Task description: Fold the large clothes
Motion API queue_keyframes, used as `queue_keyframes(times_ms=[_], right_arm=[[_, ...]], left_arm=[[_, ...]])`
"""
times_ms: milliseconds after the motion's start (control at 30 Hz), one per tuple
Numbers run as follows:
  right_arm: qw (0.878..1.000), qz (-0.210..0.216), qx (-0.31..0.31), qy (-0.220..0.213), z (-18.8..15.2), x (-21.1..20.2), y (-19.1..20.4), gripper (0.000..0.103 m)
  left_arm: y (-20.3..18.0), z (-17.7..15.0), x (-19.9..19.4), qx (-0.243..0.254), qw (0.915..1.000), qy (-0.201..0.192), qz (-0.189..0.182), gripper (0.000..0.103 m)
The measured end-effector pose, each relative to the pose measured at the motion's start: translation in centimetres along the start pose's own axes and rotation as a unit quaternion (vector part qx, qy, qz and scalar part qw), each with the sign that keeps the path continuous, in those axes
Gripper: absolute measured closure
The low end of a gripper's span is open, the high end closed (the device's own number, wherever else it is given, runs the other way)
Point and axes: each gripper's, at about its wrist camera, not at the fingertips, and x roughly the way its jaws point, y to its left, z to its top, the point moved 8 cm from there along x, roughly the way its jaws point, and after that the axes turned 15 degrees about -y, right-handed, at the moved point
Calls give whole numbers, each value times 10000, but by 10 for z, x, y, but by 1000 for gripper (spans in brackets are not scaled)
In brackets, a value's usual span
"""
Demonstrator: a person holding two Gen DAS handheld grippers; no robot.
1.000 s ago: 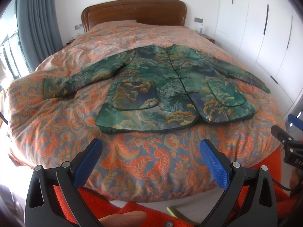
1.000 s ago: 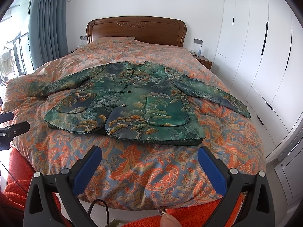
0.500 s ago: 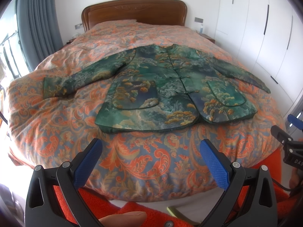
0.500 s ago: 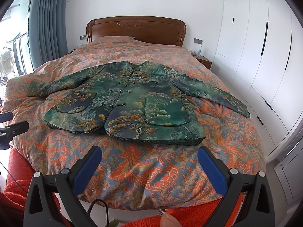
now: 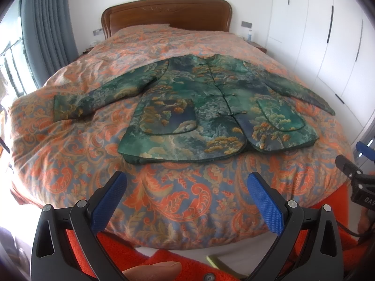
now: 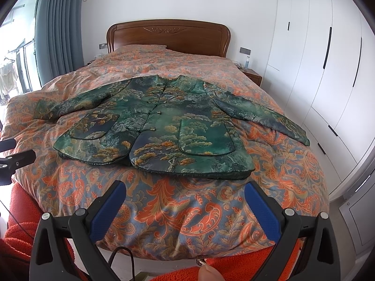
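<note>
A green brocade jacket with gold tree patterns lies flat and face up on the bed, buttoned, both sleeves spread out to the sides; it also shows in the right wrist view. My left gripper is open and empty, held at the foot of the bed, short of the jacket's hem. My right gripper is open and empty too, also short of the hem. Each gripper shows at the edge of the other's view.
The bed has an orange paisley quilt and a wooden headboard. White wardrobes line the right wall. A grey curtain and window are at the left. A nightstand stands at the far right.
</note>
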Motion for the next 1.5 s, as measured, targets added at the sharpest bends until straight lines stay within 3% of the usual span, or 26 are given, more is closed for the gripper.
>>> queue_keyframes(times_ms=[867, 1033, 1367, 1500], right_arm=[[9999, -111, -111, 37, -5, 16, -1, 0], [9998, -115, -142, 16, -1, 25, -4, 0], [9978, 76, 489, -452, 19, 30, -40, 0], [9976, 163, 337, -574, 17, 34, -47, 0]], left_arm=[[23, -15, 20, 112, 9977, 238, 622, 1], [31, -11, 22, 84, 9970, 109, 763, 0], [51, 9, 14, -1083, 9912, -540, 546, 0], [48, 12, 16, -871, 9920, -619, 674, 0]])
